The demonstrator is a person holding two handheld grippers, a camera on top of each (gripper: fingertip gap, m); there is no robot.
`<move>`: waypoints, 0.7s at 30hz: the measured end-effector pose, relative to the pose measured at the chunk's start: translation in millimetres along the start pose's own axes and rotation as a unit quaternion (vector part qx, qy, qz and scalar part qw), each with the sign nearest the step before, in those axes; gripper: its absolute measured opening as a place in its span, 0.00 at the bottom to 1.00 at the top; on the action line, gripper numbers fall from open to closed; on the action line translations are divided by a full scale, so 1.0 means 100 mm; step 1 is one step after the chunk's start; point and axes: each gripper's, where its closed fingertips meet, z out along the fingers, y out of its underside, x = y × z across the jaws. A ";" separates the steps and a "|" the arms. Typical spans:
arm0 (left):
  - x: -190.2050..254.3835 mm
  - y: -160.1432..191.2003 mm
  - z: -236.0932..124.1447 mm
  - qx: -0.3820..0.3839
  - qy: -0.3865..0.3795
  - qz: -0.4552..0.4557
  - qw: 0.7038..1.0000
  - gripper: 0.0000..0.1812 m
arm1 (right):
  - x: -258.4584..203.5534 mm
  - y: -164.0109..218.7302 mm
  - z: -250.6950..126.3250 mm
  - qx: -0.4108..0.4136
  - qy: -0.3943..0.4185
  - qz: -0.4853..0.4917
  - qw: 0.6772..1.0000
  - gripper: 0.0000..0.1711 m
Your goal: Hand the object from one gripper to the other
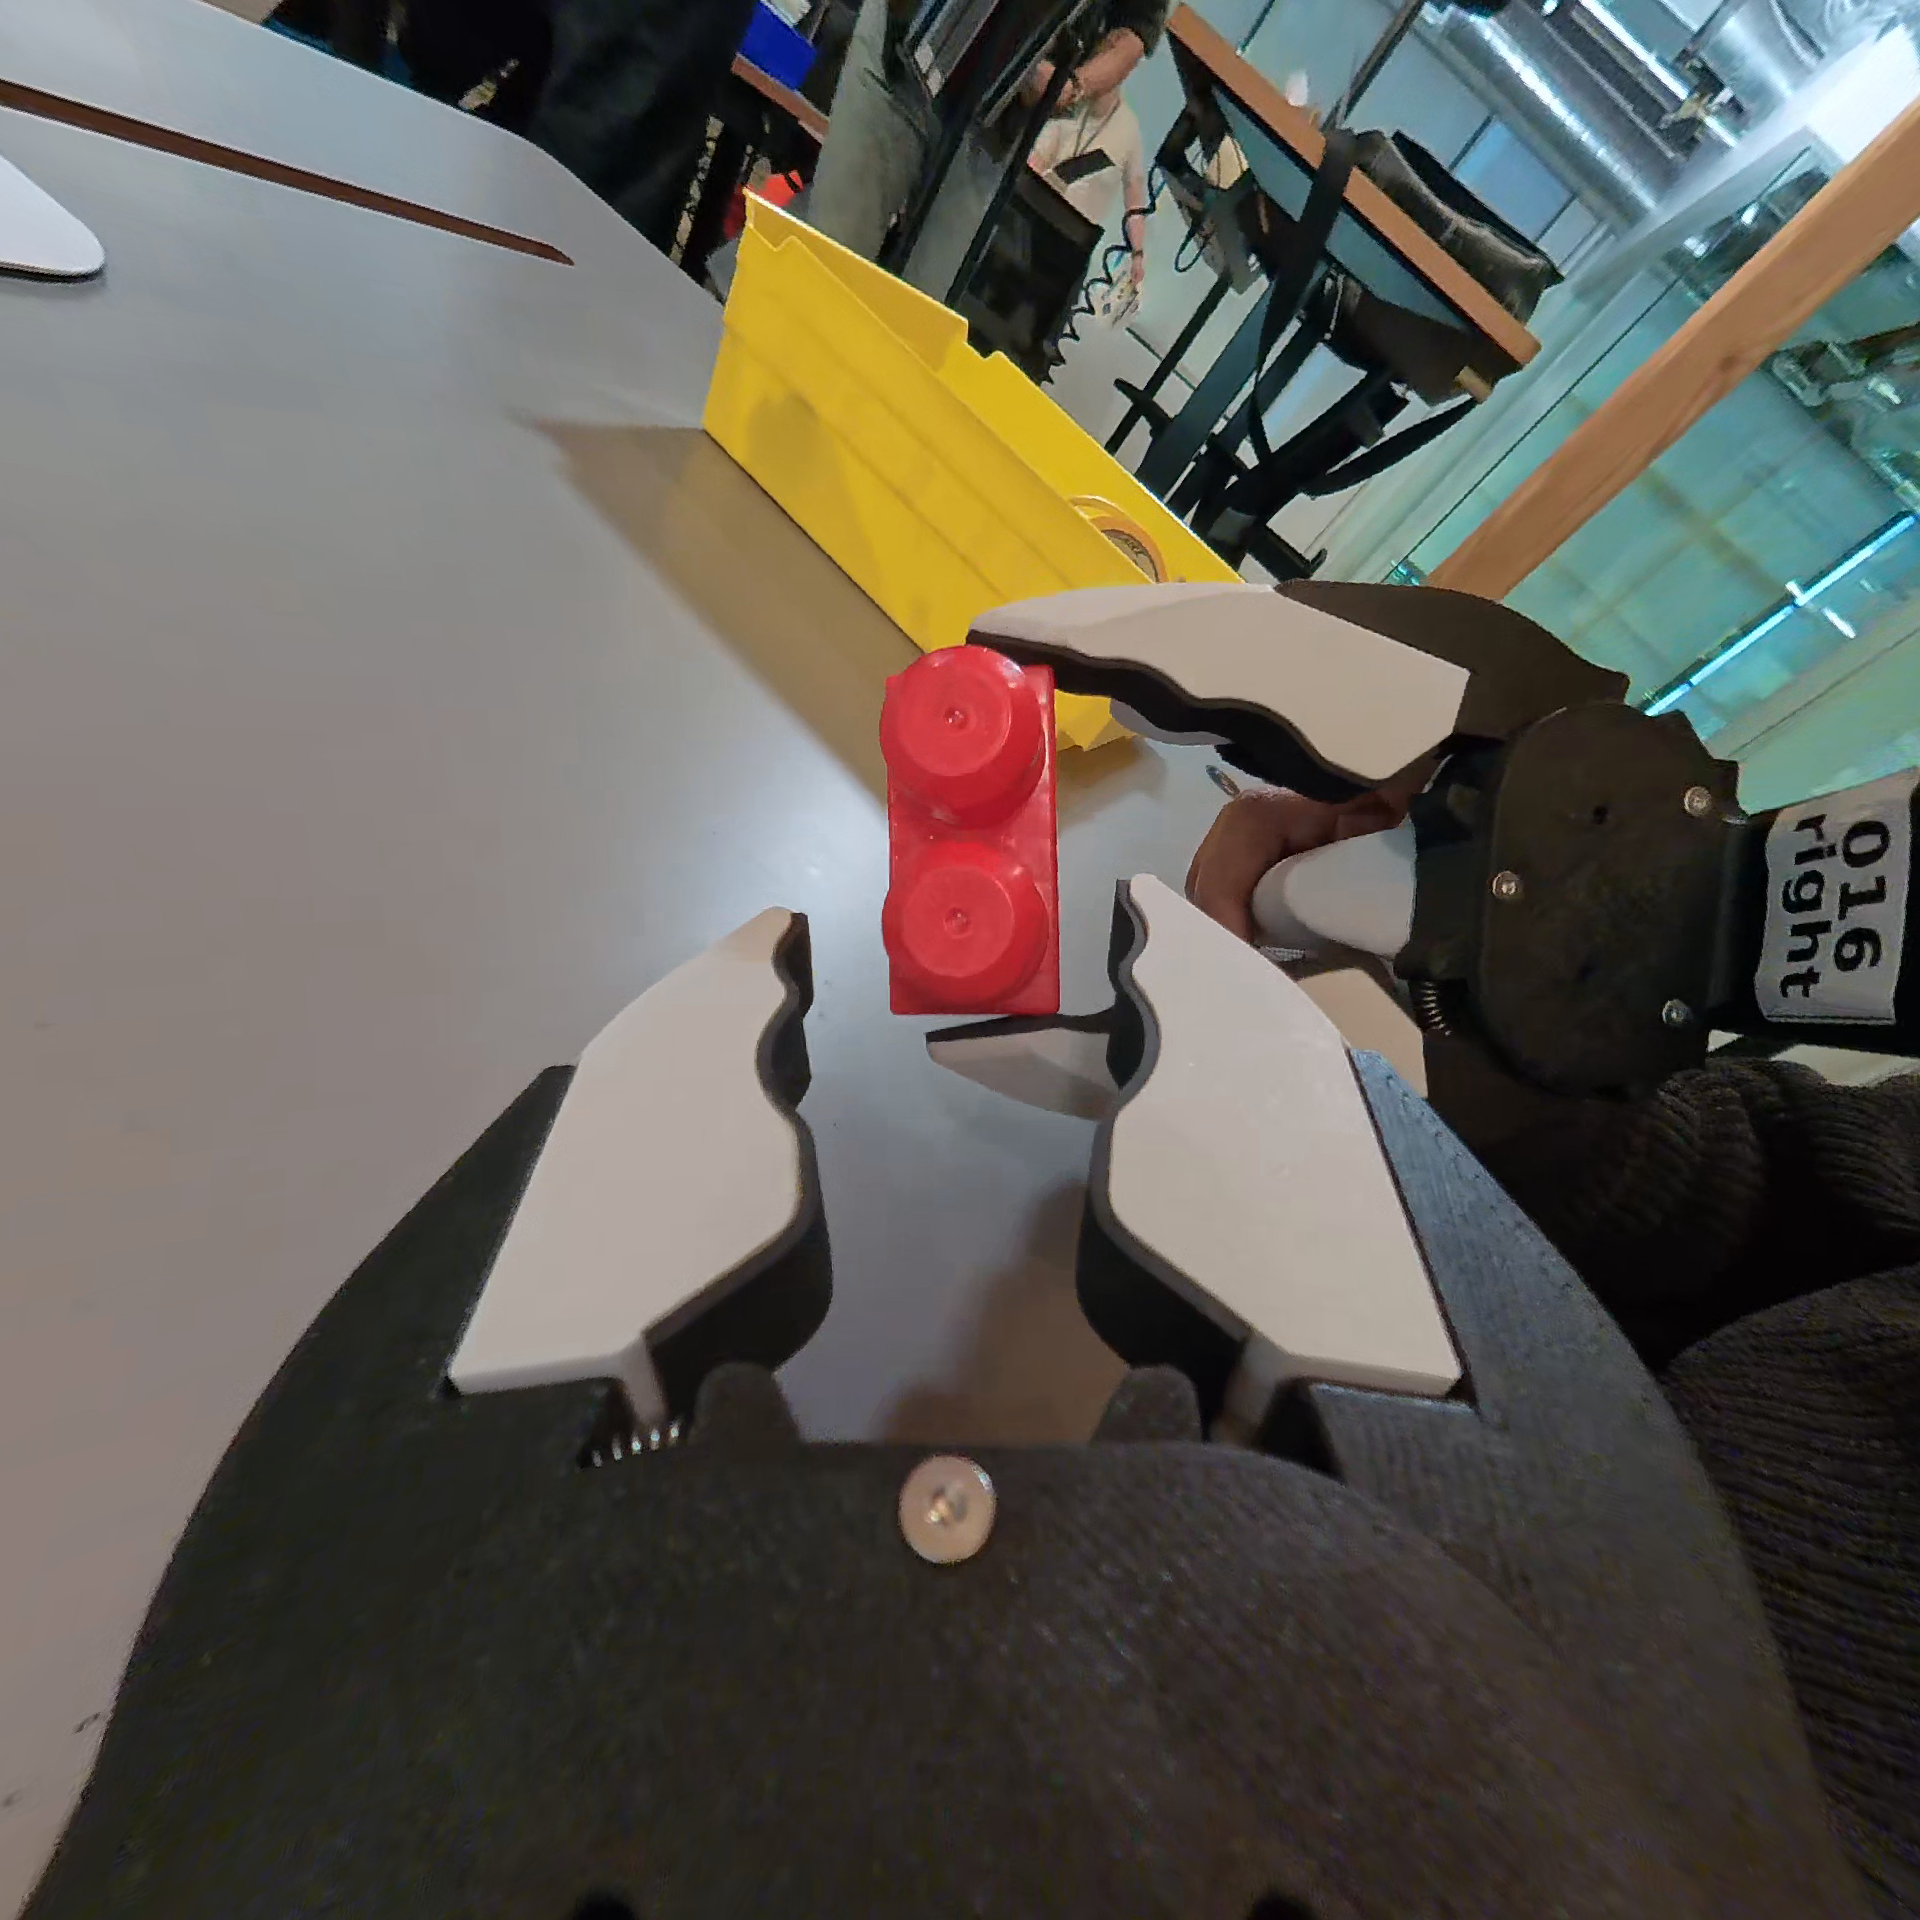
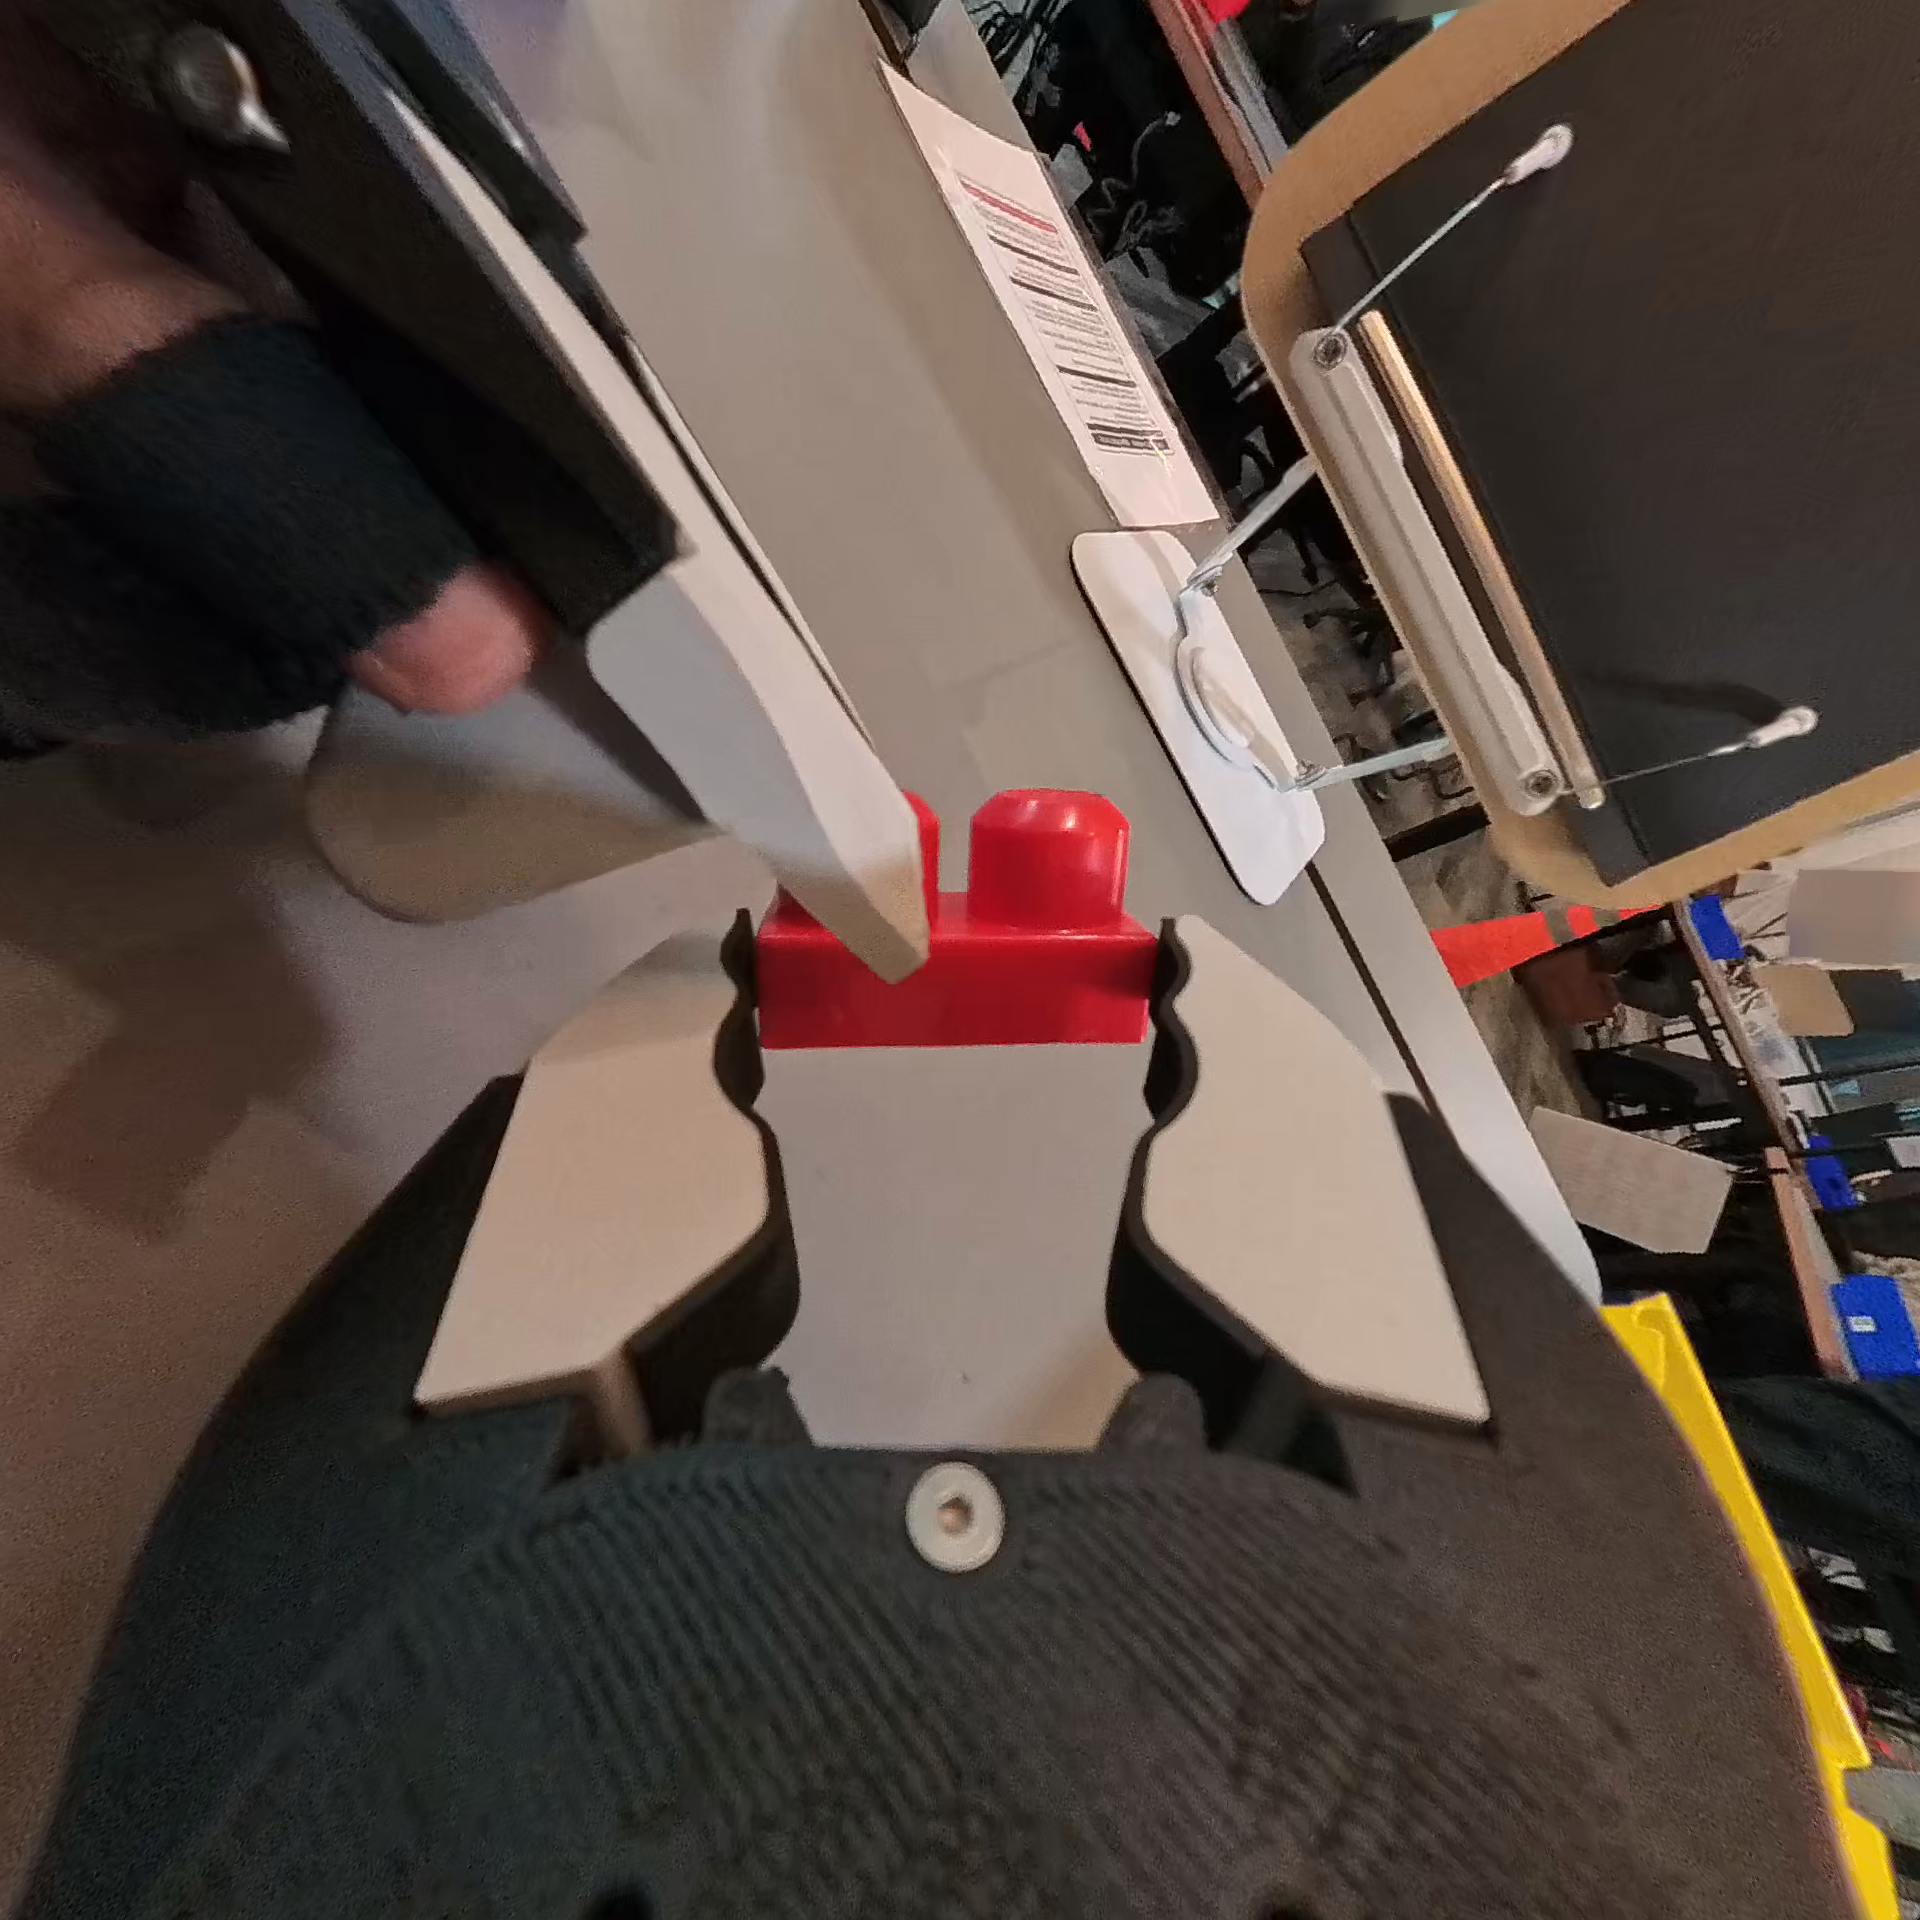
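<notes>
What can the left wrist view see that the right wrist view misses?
Only the left wrist view shows both round studs of the red block face on, the yellow bin's full side, and people standing behind the table.

Only the right wrist view shows the right gripper shut on the block's two ends, a printed sheet on the table, and a white plate with a wire stand.

Both show the red block, the grey table, and the left gripper open around the block.

Yellow bin (image 1: 894, 436) on grey table (image 1: 312, 540)
</notes>
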 end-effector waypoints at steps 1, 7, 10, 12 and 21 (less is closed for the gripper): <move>0.01 0.01 0.00 -0.001 0.001 0.002 1.000 0.32 | -0.02 -0.01 0.00 0.000 0.000 -0.005 1.000 0.43; 0.01 0.04 0.02 -0.010 -0.005 0.019 1.000 0.27 | -0.10 -0.06 0.00 0.002 -0.002 -0.033 0.999 0.43; 0.03 0.05 0.01 -0.015 0.004 0.024 1.000 0.20 | -0.11 -0.05 0.00 0.000 -0.003 -0.040 0.999 0.43; 0.02 0.07 0.02 -0.018 0.001 0.025 1.000 0.20 | -0.12 -0.05 0.00 0.001 -0.005 -0.037 0.999 0.43; -0.11 -0.07 -0.07 0.013 -0.013 0.001 1.000 0.19 | -0.14 0.03 0.09 0.033 -0.071 0.070 0.994 0.53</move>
